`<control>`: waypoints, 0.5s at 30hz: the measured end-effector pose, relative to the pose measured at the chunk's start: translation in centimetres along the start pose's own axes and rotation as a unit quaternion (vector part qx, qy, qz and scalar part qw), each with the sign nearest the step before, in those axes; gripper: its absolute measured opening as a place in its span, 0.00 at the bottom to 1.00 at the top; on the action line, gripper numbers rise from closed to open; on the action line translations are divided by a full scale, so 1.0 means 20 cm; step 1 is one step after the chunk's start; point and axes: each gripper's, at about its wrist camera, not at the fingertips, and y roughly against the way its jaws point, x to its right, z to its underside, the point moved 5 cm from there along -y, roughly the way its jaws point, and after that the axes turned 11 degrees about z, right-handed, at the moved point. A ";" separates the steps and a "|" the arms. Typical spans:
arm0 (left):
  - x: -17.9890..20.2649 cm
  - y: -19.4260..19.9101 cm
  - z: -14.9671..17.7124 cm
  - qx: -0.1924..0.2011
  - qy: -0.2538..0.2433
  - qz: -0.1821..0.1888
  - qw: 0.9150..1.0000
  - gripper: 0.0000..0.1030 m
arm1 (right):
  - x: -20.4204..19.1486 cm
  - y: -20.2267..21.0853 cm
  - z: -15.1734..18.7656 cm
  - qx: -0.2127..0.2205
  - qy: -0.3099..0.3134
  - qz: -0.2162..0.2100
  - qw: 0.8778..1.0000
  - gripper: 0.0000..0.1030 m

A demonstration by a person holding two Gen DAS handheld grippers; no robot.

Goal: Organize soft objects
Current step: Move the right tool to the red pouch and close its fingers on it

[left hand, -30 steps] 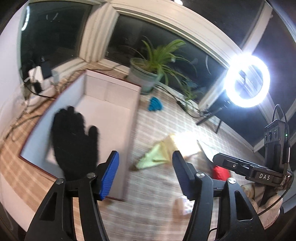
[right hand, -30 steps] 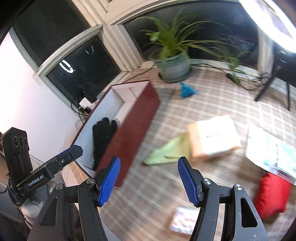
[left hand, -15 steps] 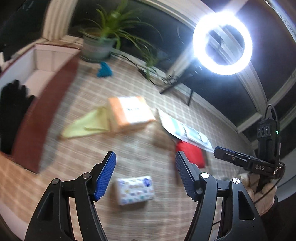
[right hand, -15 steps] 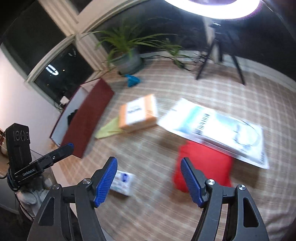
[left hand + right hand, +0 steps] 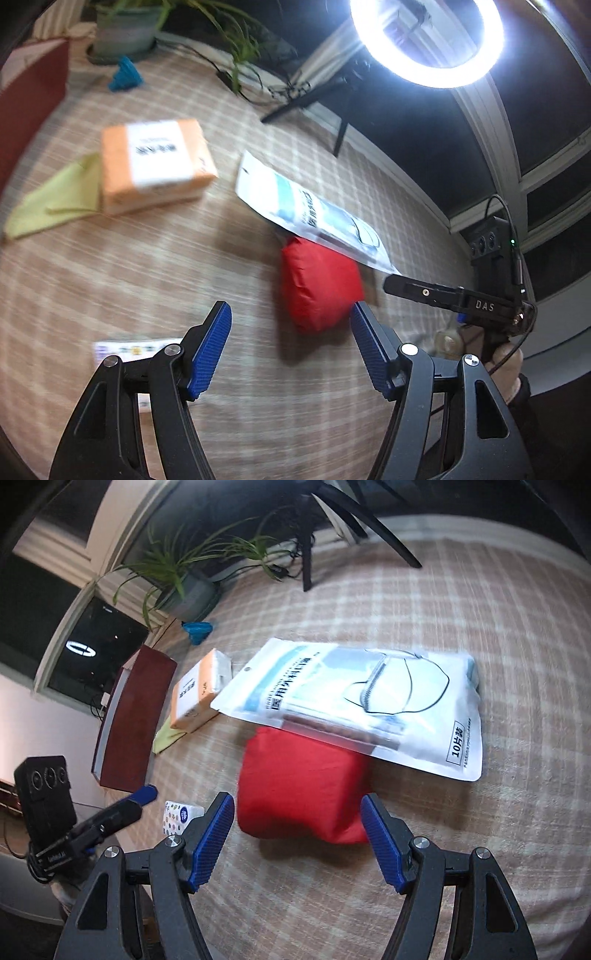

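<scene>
On the checked beige cloth (image 5: 480,635), the left gripper (image 5: 290,347) hangs with fingers apart and empty, having just widened; the soft red fabric pouch (image 5: 317,284) lies ahead, nearer its right finger. The right gripper (image 5: 297,836), also just widened and empty, frames that pouch, tucked under the white mask packet (image 5: 354,705).

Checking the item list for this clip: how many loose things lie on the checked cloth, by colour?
Red: 1, red pouch
Orange: 1, orange pack
Yellow-green: 1, cloth
White: 2, mask bag, small tissue pack
Blue: 1, blue item by the plant pot
Total: 6
</scene>
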 end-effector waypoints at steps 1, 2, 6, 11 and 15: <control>0.00 -0.03 0.00 -0.005 0.002 0.002 1.000 0.65 | 0.02 -0.01 0.00 -0.004 -0.004 -0.005 1.000 0.65; 0.01 -0.06 0.00 -0.012 0.003 0.004 1.000 0.65 | 0.04 -0.02 -0.01 -0.008 -0.008 -0.010 1.000 0.65; 0.02 -0.17 0.01 -0.035 0.006 0.008 0.999 0.65 | 0.07 -0.06 -0.02 -0.017 -0.008 -0.016 1.000 0.65; 0.02 -0.27 0.01 -0.055 0.009 0.008 0.998 0.65 | 0.10 -0.12 -0.04 -0.029 -0.006 -0.023 0.999 0.65; 0.00 -0.36 -0.01 -0.068 0.008 0.004 0.998 0.65 | 0.12 -0.16 -0.06 -0.037 -0.010 -0.028 0.999 0.65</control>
